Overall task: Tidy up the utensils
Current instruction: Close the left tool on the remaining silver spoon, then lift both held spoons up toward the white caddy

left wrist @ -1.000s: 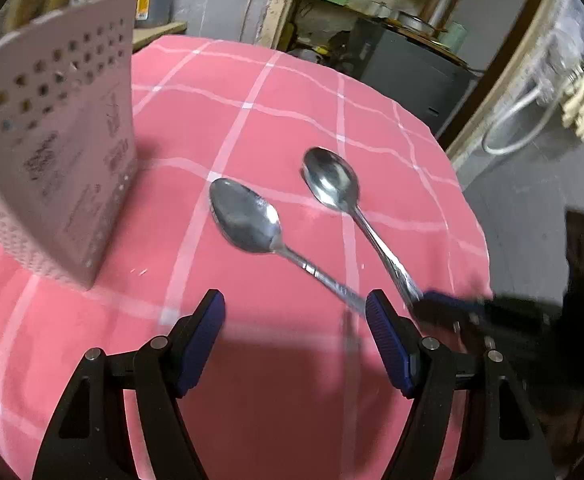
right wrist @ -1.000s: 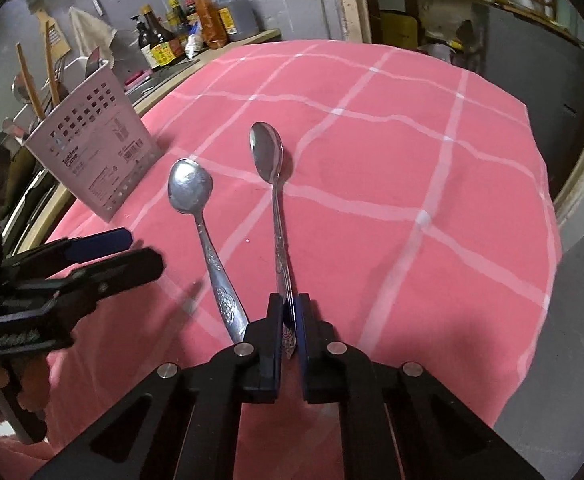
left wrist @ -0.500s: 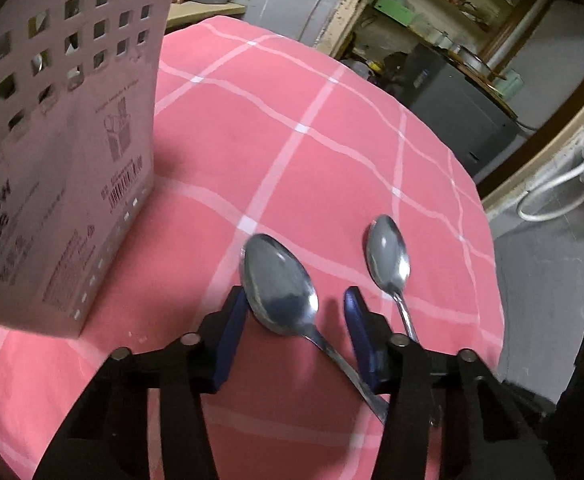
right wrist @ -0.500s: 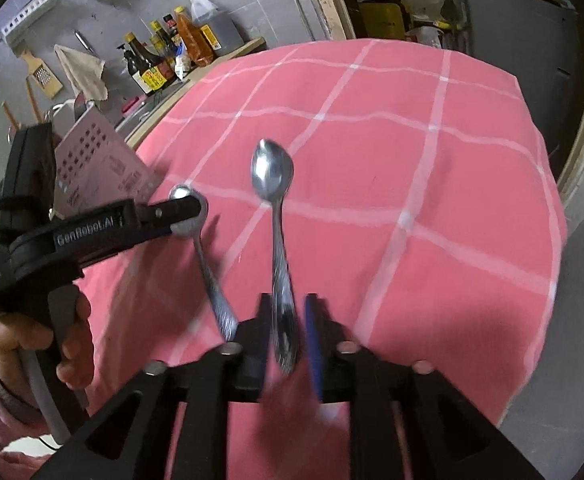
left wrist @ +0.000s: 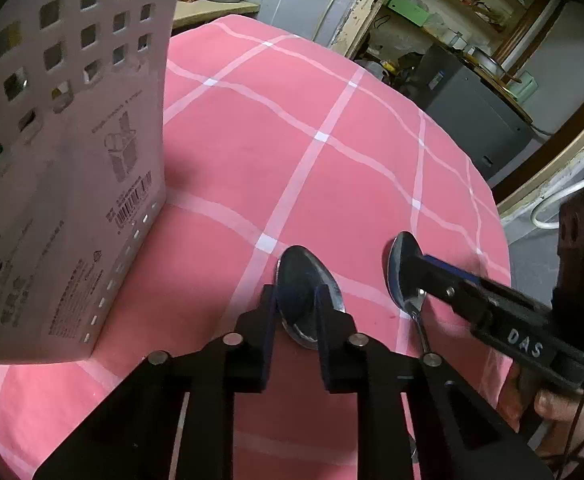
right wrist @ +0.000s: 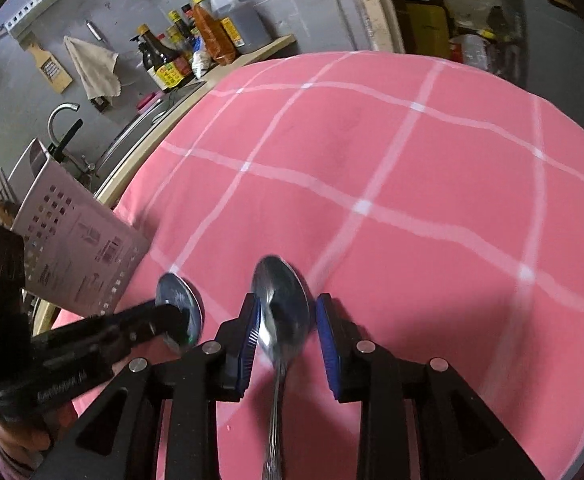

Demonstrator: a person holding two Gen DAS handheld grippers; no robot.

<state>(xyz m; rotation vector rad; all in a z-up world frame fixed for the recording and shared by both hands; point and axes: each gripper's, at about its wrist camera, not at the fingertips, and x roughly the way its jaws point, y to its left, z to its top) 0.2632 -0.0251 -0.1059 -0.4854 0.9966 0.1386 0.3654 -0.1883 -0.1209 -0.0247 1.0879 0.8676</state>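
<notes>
Two metal spoons lie on the pink checked tablecloth point(left wrist: 332, 128). My left gripper point(left wrist: 295, 300) is shut on the bowl of the left spoon point(left wrist: 308, 280), which also shows in the right wrist view point(right wrist: 179, 304). My right gripper point(right wrist: 287, 320) is open, its blue pads either side of the bowl of the right spoon point(right wrist: 283, 304), without touching it. That spoon and gripper also show in the left wrist view point(left wrist: 402, 272). A perforated pink-grey utensil holder point(left wrist: 63, 184) stands upright at the left, close to the left spoon.
The holder point(right wrist: 75, 252) has wooden utensils in it. Behind the table's far left edge are a sink with a tap point(right wrist: 61, 120) and sauce bottles point(right wrist: 195, 40) on a counter. Shelves and a dark cabinet point(left wrist: 480, 112) stand beyond the far right edge.
My left gripper moved forward and closed on the left spoon's bowl. My right gripper let go of the right spoon's handle, moved forward to its bowl and opened wider.
</notes>
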